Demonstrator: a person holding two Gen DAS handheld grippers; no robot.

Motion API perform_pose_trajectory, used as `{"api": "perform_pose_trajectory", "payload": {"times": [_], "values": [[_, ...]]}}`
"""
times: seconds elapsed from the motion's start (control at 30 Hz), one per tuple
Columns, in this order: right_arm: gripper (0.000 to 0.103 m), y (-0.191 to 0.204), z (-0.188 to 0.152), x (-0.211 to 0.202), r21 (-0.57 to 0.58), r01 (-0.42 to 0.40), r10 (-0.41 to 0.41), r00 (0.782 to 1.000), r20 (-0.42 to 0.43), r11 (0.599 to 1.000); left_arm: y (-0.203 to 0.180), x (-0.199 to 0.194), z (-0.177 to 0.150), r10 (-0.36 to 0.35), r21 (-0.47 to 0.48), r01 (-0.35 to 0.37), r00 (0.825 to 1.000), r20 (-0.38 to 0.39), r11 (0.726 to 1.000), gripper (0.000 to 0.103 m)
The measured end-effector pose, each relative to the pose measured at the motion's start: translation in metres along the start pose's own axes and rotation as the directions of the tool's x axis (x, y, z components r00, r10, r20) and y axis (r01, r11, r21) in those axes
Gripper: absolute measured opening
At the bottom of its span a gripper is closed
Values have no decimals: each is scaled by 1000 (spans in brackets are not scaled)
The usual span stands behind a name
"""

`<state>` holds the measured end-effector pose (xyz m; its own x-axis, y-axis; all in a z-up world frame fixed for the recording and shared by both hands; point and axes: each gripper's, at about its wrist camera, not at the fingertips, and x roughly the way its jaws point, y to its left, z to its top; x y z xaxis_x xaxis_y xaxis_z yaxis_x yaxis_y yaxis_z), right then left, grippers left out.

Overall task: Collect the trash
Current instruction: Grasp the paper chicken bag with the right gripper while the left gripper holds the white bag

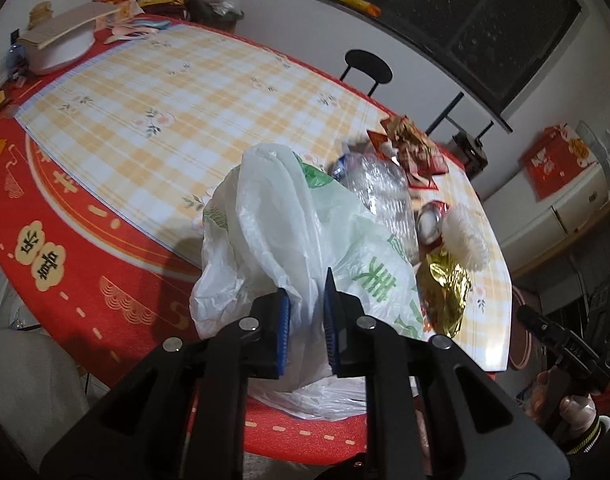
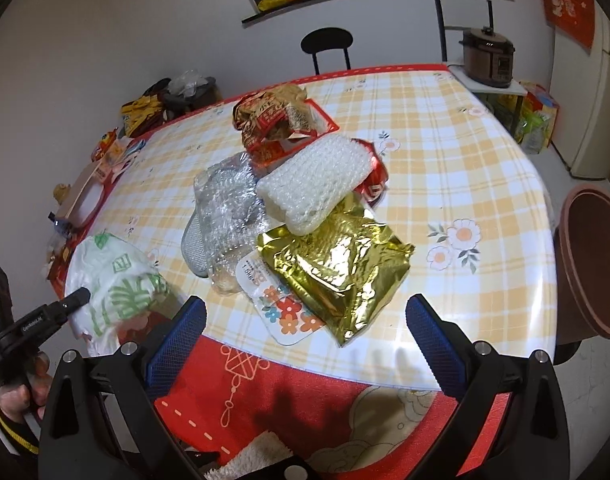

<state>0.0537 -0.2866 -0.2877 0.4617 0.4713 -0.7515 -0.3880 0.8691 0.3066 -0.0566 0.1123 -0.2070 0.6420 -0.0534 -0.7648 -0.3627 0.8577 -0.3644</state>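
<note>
Left gripper [image 1: 307,312] clenched on plastic bag [image 1: 273,216] at table edge [image 1: 145,320] — right gripper [image 2: 305,336] released

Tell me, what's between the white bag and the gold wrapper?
In the right wrist view, a crushed clear bottle lies between the white bag and the gold wrapper, its label end tucked against the wrapper.

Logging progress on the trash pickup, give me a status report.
Left gripper shut on plastic bag. Right gripper open, empty, facing gold foil wrapper. Trash pile on table, nothing bagged visibly. Path clear.
</note>
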Motion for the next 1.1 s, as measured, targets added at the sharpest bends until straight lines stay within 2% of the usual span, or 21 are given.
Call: {"api": "perform_pose_trajectory", "payload": {"times": [0.13, 0.37, 0.5, 0.67, 0.8, 0.93, 1.1], "values": [[99, 10, 9, 6, -11, 8, -8, 1000, 14, 1000, 5, -3, 12, -2, 8, 2, 1000, 31, 1000, 18], [99, 31, 36, 6, -61, 69, -67, 997, 36, 996, 20, 10, 50, -54, -22, 55, 998, 37, 998, 18], [99, 46, 68, 10, -110, 131, -123, 990, 72, 985, 27, 15, 70, -69, -8, 69, 996, 50, 998, 18], [99, 74, 122, 33, -202, 141, -131, 989, 64, 969, 47, 22, 91, -80, -21, 82, 994, 70, 996, 18], [99, 101, 164, 74, -317, 160, -153, 987, 46, 935, 67, 25, 101, -77, -43, 80, 994, 78, 996, 18], [98, 119, 189, 126, -404, 164, -188, 982, -21, 900, 90, 26, 105, -61, -73, 67, 995, 84, 995, 18], [98, 126, 203, 192, -501, 238, -314, 947, -73, 832, 122, 24, 103, -28, -113, 36, 997, 70, 993, 18]]}}
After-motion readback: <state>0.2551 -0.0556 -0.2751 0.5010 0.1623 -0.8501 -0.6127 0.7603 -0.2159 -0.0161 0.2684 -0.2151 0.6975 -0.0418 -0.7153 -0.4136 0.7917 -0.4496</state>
